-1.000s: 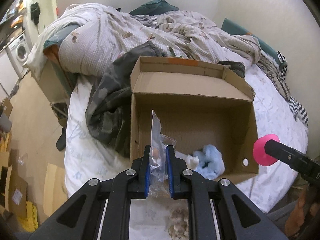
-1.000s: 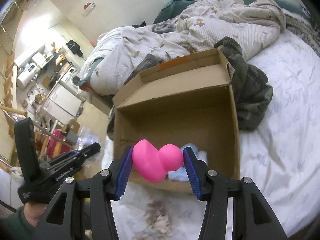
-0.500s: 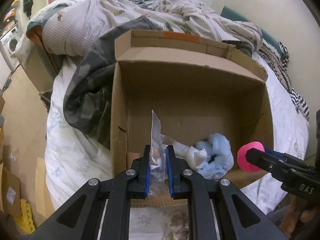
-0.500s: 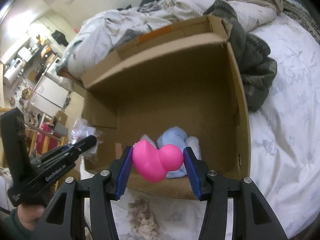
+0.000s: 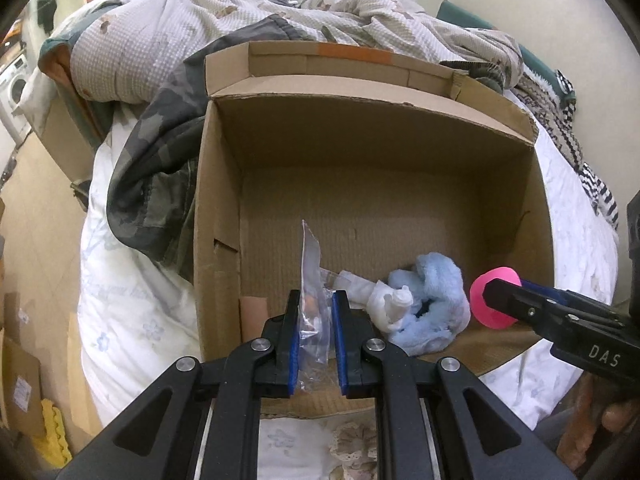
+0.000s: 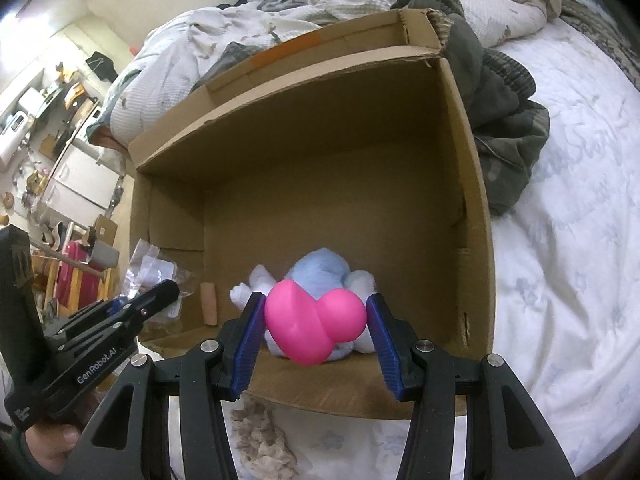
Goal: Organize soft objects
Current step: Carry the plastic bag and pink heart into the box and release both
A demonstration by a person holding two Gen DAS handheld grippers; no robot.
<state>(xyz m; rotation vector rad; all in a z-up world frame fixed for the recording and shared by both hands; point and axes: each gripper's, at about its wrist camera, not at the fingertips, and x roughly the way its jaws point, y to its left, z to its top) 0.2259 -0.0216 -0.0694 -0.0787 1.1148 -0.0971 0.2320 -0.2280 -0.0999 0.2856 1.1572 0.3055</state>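
An open cardboard box [image 5: 384, 148] [image 6: 476, 184] sits on a bed. Inside it lies a light blue and white plush toy [image 5: 424, 304] [image 6: 320, 264]. My left gripper [image 5: 316, 300] is shut on a clear plastic bag [image 5: 312, 280] with small items in it, held over the box's near left part. My right gripper [image 6: 316, 312] is shut on a pink soft toy [image 6: 312, 324] [image 5: 494, 300], held above the plush at the box's near edge. In the right wrist view the left gripper [image 6: 160, 292] shows at the lower left with the bag [image 6: 152, 268].
A crumpled quilt [image 5: 200, 24] and a dark camouflage garment [image 5: 160, 168] [image 6: 500, 120] lie behind and beside the box. A lacy beige cloth [image 5: 352, 444] [image 6: 260, 440] rests on the white sheet [image 6: 568, 280] in front of the box. Cluttered floor and a washing machine [image 5: 16, 88] lie left.
Both grippers have come down and closer to the box, so the box fills more of each view. Each keeps its grip on its object.
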